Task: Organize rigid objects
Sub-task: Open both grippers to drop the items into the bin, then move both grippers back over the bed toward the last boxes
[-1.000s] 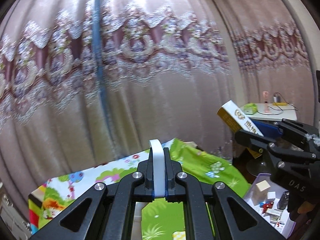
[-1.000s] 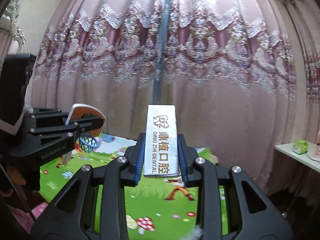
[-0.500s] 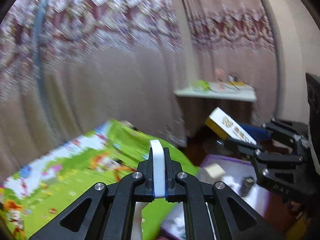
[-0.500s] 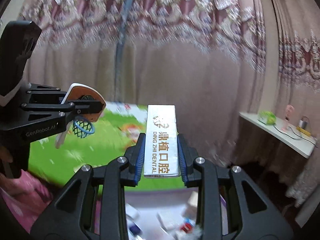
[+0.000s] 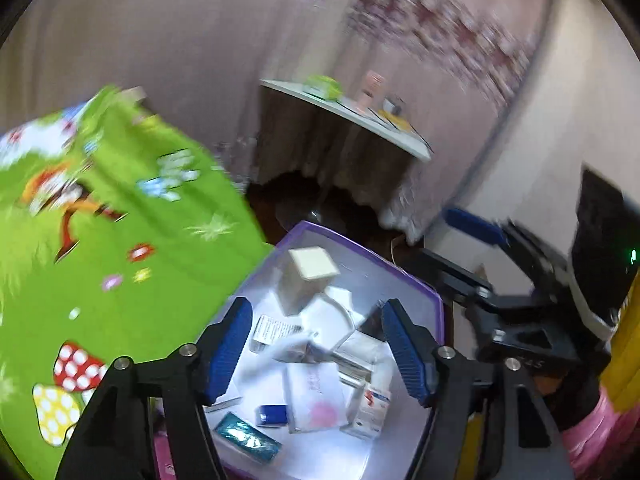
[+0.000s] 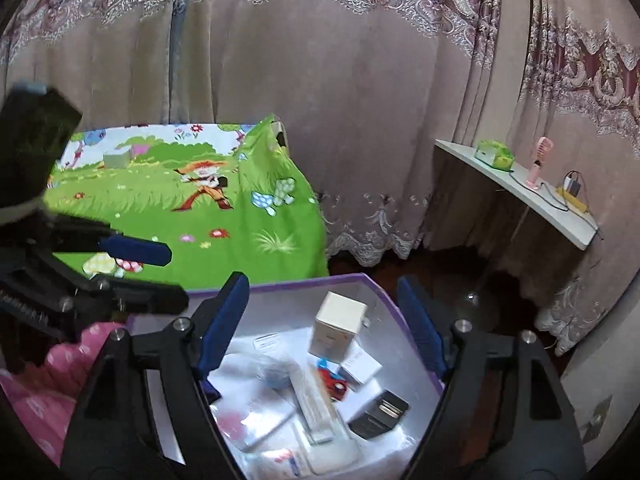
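A purple-rimmed storage box (image 5: 400, 266) (image 6: 304, 280) holds several small rigid items. A cream cube box (image 5: 308, 276) (image 6: 338, 328) stands in it. A long white toothpaste box (image 6: 320, 412) lies among the items, and a blurred white curved piece (image 5: 280, 350) is over them. My left gripper (image 5: 316, 352) is open and empty above the box. My right gripper (image 6: 324, 340) is open and empty above the box. Each gripper shows in the other's view: the right one (image 5: 500, 280), the left one (image 6: 120, 264).
A green cartoon play mat (image 5: 100, 240) (image 6: 200, 208) covers the surface left of the box. A white shelf (image 6: 516, 196) with a tissue pack and a small fan stands at the right. Curtains (image 6: 320, 80) hang behind. Pink fabric (image 6: 48, 364) lies at the lower left.
Both grippers swung down over the storage box and opened. The left let go of its white piece and the right let go of the long white box, which now lie in the box.
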